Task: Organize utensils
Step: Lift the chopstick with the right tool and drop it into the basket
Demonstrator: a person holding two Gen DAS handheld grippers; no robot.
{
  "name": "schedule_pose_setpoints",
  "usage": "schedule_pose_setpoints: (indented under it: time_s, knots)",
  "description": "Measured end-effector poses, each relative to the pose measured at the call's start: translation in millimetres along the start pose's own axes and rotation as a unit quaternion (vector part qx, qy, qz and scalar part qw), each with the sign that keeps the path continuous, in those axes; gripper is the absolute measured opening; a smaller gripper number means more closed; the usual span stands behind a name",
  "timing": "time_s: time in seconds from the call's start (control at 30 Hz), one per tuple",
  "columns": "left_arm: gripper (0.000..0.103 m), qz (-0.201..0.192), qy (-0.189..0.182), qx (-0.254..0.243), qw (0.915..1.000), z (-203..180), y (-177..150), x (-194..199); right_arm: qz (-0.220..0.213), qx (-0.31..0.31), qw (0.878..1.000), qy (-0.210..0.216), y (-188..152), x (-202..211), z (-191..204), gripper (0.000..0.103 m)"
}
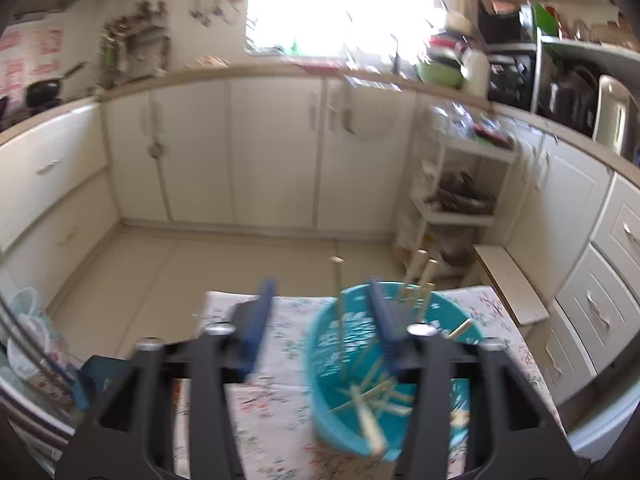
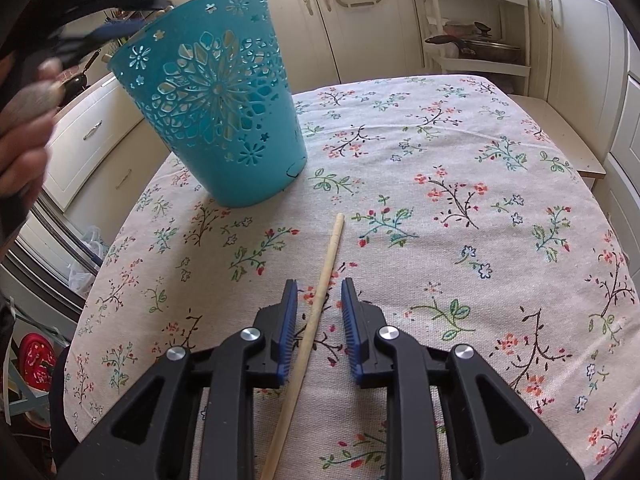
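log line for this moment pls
left gripper: open over teal basket | right gripper: open, straddling wooden stick on tablecloth

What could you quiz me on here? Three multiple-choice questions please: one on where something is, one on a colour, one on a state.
1. Where does the loose wooden stick lie?
A. in the sink
B. on the tablecloth, between the right gripper fingers
C. on the floor

2. What colour is the bin?
A. red
B. turquoise
C. black

3. How does the left gripper stand?
A. shut on a spoon
B. shut on a cloth
C. open over the bin

Answers: B, its pads flank the stick without pressing it; B, its cut-out wall is turquoise; C, nothing sits between its spread fingers.
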State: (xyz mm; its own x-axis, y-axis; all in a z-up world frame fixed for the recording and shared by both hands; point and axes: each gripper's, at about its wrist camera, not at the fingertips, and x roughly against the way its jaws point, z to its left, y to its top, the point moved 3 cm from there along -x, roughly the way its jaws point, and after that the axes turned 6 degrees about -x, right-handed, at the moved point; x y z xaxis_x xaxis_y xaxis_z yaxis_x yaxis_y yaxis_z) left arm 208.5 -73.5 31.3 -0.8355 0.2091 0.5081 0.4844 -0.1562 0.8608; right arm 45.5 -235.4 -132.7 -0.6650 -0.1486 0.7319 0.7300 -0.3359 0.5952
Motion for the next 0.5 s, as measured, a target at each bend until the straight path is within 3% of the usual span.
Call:
schedule_pose_setpoints:
  time_s: [0.13, 0.2, 0.37, 0.4, 0.5]
  knots:
    - [0.079, -0.009, 0.047, 0.025, 0.9985, 34.0, -31.7, 35.7, -0.001, 0.001, 1.000, 0.000, 0.3, 0.3, -0.4, 0.023]
    - [0.081, 0.030, 0.063, 0.050, 0.9963, 52.0, -73.7, 36.3, -0.001, 0.004, 1.000, -0.003, 0.3, 0.4, -0.2, 0.023]
    - [0.081, 0.146, 0.071, 0.050, 0.9855, 62.1, -161.6, 5.2, 0.000, 0.015, 1.000, -0.018, -0.1, -1.1, 4.3, 0.020]
    - [0.081, 0.157, 0.070, 0.047, 0.9840, 61.8, -172.0, 1.8, 0.002, 0.020, 1.000, -0.019, -0.1, -1.9, 5.5, 0.013]
    - [0.081, 0.174, 0.067, 0.035, 0.9819, 59.3, -185.7, -2.8, 0.014, 0.058, 0.998, -0.029, -0.6, -1.6, 11.3, 0.007]
